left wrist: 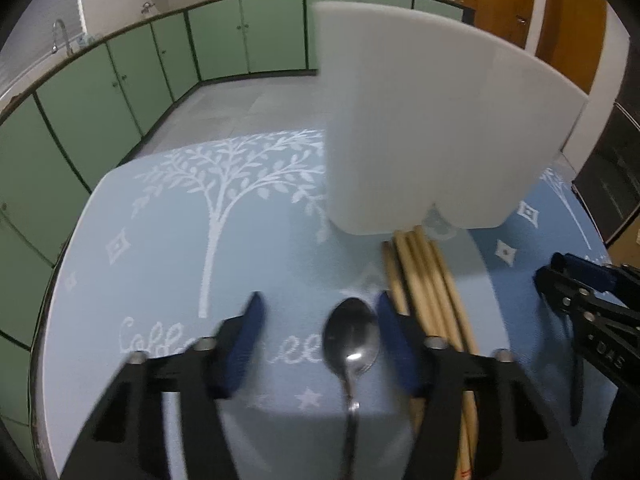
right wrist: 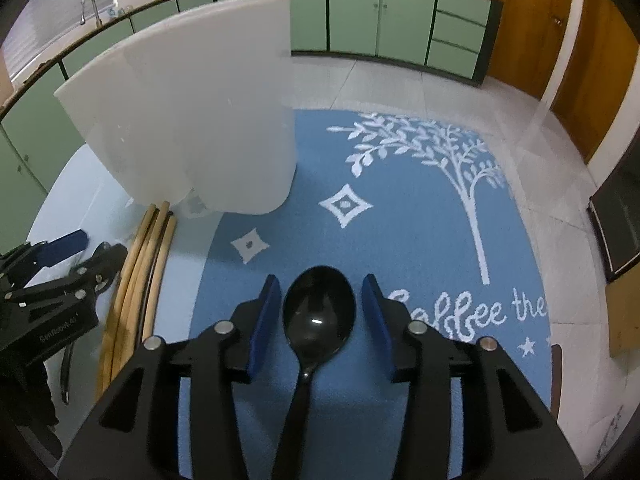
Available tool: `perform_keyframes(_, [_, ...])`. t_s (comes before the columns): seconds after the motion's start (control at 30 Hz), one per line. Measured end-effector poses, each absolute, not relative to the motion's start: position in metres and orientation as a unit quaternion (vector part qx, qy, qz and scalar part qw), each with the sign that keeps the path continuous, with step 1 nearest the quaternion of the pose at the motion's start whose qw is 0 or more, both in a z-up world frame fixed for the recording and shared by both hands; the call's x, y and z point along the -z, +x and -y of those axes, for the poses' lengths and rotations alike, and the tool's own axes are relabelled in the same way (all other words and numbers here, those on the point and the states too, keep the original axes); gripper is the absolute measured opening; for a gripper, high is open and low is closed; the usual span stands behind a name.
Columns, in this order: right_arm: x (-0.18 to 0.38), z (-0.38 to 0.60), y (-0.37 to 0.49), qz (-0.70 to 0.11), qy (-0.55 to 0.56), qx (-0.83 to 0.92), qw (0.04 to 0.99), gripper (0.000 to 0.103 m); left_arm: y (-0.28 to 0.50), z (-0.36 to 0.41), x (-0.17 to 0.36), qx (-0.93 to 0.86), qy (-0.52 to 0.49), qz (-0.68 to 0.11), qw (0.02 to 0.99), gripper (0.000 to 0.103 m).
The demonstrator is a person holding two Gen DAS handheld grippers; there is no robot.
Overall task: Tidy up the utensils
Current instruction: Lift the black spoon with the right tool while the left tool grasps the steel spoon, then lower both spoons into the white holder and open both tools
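On my left wrist view, the left gripper (left wrist: 320, 298) sits low in the frame with its jaws partly spread. A metal spoon (left wrist: 352, 336) lies between the blue pads, bowl toward the top of the frame and handle running down out of the bottom edge. The spoon is close against the right-hand pad, maybe touching it. There is a clear gap to the left-hand pad, which is blurred, so I read no pinch on it.

Just right of that pad a bundle of wooden chopsticks (left wrist: 424, 288) lies flat. It runs from the foot of the white holder (left wrist: 420, 120) down under the gripper's finger. The holder stands upright in the upper right of centre on the blue tablecloth (left wrist: 160, 240), beside the white tree print. At the right edge I can see the right gripper (left wrist: 560, 270).

On my right wrist view, the right gripper (right wrist: 320, 278) is at bottom centre, its jaws also partly spread. A black spoon (right wrist: 318, 312) is between the pads, with blue cloth showing on either side of the bowl. The handle runs down the middle, clear of both pads, so nothing is gripped as far as I can see.

The holder (right wrist: 192, 120) fills the upper left, and the chopsticks (right wrist: 148, 264) lie below it at centre left. The left gripper (right wrist: 90, 250) is at the left edge beside them. The tablecloth (right wrist: 400, 220) covers the right half, with green cabinets (right wrist: 352, 16) along the top.
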State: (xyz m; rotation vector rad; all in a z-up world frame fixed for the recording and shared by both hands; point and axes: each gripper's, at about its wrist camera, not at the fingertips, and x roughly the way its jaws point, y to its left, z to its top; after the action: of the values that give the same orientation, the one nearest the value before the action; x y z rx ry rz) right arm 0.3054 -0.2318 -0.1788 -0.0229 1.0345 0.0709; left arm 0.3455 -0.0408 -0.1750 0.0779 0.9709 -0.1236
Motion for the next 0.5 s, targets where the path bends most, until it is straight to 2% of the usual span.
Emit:
perform_keyframes(0.03, [0.178,0.231,0.306,-0.496,-0.011,-0.035,0.868,0.034,0.344,0.042,0.175,0.064,0.036,-0.465,0.882,0.033])
perform_keyframes(0.1, [0.176,0.231,0.305,-0.496,-0.007,-0.039,0.867,0.034,0.342,0.042,0.173,0.072,0.031,-0.463,0.883,0.027])
perform_keyframes(0.27, [0.159,0.232,0.287,-0.446,0.002,-0.054,0.893,0.034,0.330,0.033,0.164,0.086,0.017,-0.436,0.895,0.027])
perform_keyframes(0.5, [0.120,0.225,0.242,-0.338,0.000,-0.080,0.938,0.034,0.273,0.004,0.126,0.116,-0.031,-0.301,0.946,0.027])
